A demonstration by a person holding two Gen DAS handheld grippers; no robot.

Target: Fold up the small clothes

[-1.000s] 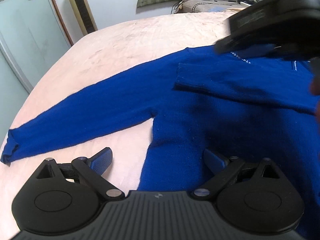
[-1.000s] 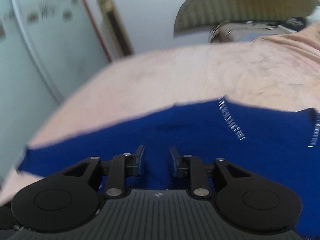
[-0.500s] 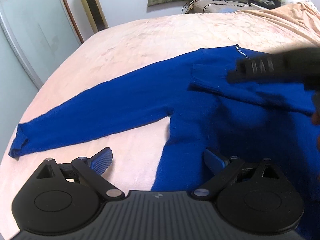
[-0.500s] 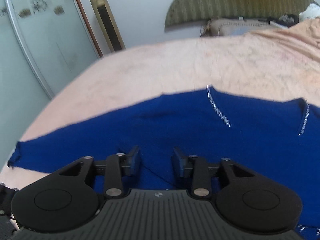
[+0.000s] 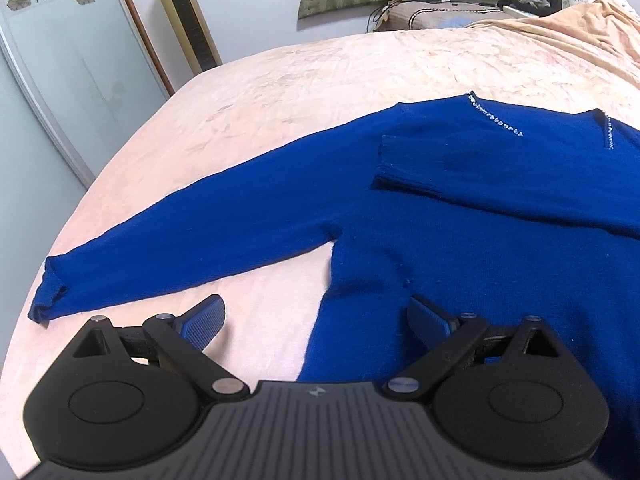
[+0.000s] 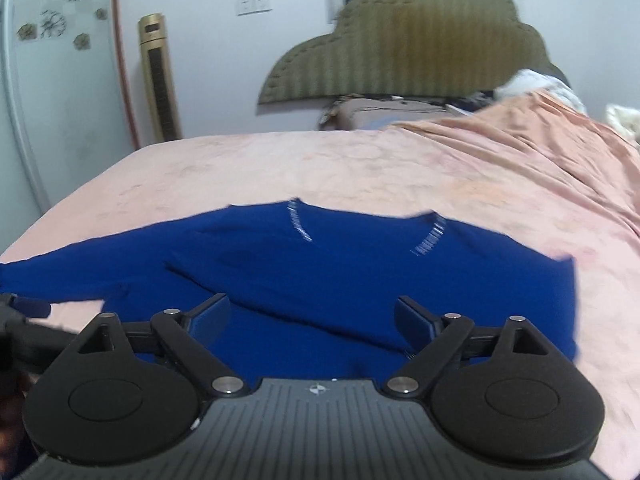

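Observation:
A blue sweater (image 5: 460, 240) with a beaded V-neck lies flat on the pink bed. Its right sleeve (image 5: 460, 172) is folded across the chest. Its left sleeve (image 5: 180, 240) stretches out to the left, with its cuff (image 5: 46, 296) near the bed edge. My left gripper (image 5: 316, 320) is open and empty, low over the sweater's side edge below the armpit. My right gripper (image 6: 312, 316) is open and empty, above the sweater's body (image 6: 340, 272), which shows blurred in the right wrist view.
The pink bedspread (image 5: 320, 92) covers the bed. A rumpled peach blanket (image 6: 540, 152) lies at the far right. A green headboard (image 6: 404, 48), a pillow (image 5: 432, 16) and a gold tower fan (image 5: 184, 16) stand at the back. A glass door (image 5: 52, 72) is at the left.
My right gripper opened from nearly shut, let go of the folded sleeve and pulled back and right, out of the left wrist view. My left gripper stayed open and shifted slightly left.

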